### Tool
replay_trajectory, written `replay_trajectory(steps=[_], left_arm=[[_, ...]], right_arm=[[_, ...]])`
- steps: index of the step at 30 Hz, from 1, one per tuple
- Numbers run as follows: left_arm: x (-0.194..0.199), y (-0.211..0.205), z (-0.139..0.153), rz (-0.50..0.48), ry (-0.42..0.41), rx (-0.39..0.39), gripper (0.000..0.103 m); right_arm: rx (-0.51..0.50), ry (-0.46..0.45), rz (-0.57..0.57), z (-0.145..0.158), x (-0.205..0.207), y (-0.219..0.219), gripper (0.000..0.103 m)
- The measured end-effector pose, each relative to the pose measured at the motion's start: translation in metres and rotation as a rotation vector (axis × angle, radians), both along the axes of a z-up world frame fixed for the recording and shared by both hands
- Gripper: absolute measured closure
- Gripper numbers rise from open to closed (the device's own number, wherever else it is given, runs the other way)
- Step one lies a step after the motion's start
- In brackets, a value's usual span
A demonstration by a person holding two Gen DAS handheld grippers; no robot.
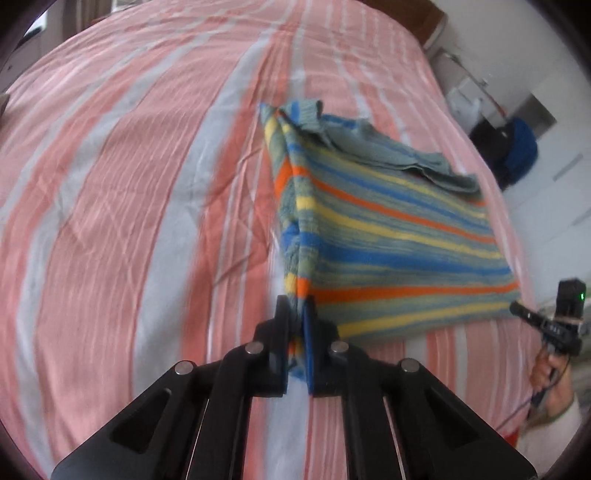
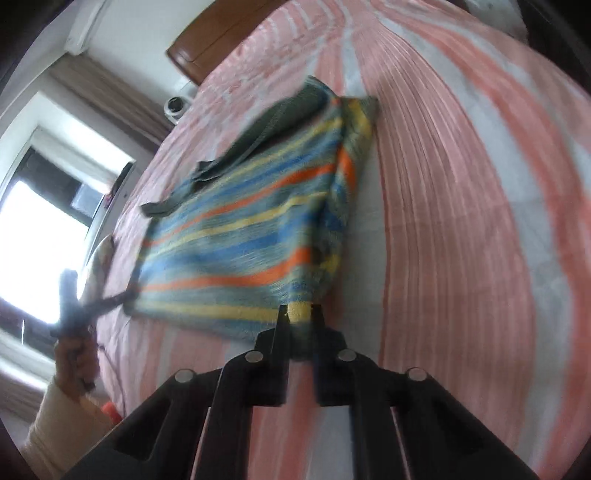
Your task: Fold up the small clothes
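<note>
On the pink-and-white striped bed [image 1: 110, 221], as the left wrist camera shows it, a small striped knit garment [image 1: 388, 240] is stretched between two grippers, its near edge lifted and its far part, with a plain grey-green band [image 1: 369, 147], resting on the bedcover toward the headboard end. The left gripper [image 1: 297, 325] has its jaws drawn narrow on the garment's near left corner, the cloth pinched between the pads and running away from it up the picture. The right gripper [image 1: 532, 317] shows at the right edge of this view, at the garment's other near corner, held by a hand [image 1: 550, 376]. In the right wrist view the same garment [image 2: 251, 229] lies ahead and to the left of the right gripper [image 2: 299, 314], whose jaws are also narrow, clamped on a yellow-striped corner bunched between them. The left gripper [image 2: 125, 295] appears at the left, blurred, at the opposite near corner. The held edge runs crosswise between the two grippers, both equally near it, and the garment's length points toward the wooden headboard [image 2: 221, 33]. Judging from this, the fold would probably carry that held edge forward over the resting part.
</note>
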State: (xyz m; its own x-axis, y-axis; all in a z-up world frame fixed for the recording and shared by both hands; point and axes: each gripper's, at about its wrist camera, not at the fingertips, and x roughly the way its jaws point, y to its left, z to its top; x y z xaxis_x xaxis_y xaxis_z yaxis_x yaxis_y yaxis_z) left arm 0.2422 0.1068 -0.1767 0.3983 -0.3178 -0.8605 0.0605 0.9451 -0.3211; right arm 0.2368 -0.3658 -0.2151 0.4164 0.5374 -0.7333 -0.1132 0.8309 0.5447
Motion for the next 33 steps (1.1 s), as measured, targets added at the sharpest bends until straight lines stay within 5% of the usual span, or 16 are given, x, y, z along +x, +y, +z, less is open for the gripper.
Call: replay_trajectory(steps=[3, 6, 9, 13, 15, 18, 21, 26, 31, 33], left_arm=[[0.004, -0.013, -0.026, -0.023, 0.057, 0.071, 0.097], [0.003, -0.016, -0.021, 0.001, 0.032, 0.072, 0.089], [-0.016, -0.002, -0.002, 0.049, -0.012, 0.060, 0.050], [-0.046, 0.029, 0.025, 0.168, -0.204, 0.119, 0.021], [-0.052, 0.038, 0.021, 0.257, -0.272, 0.143, 0.016], [-0.047, 0.042, -0.009, 0.310, -0.267, 0.186, 0.016], [-0.048, 0.038, -0.039, 0.310, -0.290, 0.224, 0.016], [-0.051, 0.037, -0.042, 0.283, -0.342, 0.217, 0.006], [-0.051, 0.042, -0.043, 0.273, -0.346, 0.201, 0.004], [-0.054, 0.043, -0.043, 0.271, -0.345, 0.202, 0.003]], right_arm=[[-0.058, 0.066, 0.009, -0.020, -0.001, -0.001, 0.094], [-0.044, 0.069, 0.004, -0.030, 0.004, 0.001, 0.091], [-0.123, 0.053, 0.000, -0.008, 0.000, -0.002, 0.065], [-0.268, -0.098, 0.070, 0.053, -0.004, 0.017, 0.064], [-0.197, -0.107, 0.145, 0.074, 0.012, 0.045, 0.064], [-0.044, -0.052, 0.239, 0.078, 0.052, 0.102, 0.060], [0.008, 0.033, 0.238, 0.055, 0.108, 0.153, 0.060], [0.002, 0.192, 0.174, -0.004, 0.198, 0.196, 0.060], [0.144, -0.076, -0.064, 0.013, 0.240, 0.190, 0.060], [0.195, -0.105, -0.081, 0.023, 0.240, 0.188, 0.060]])
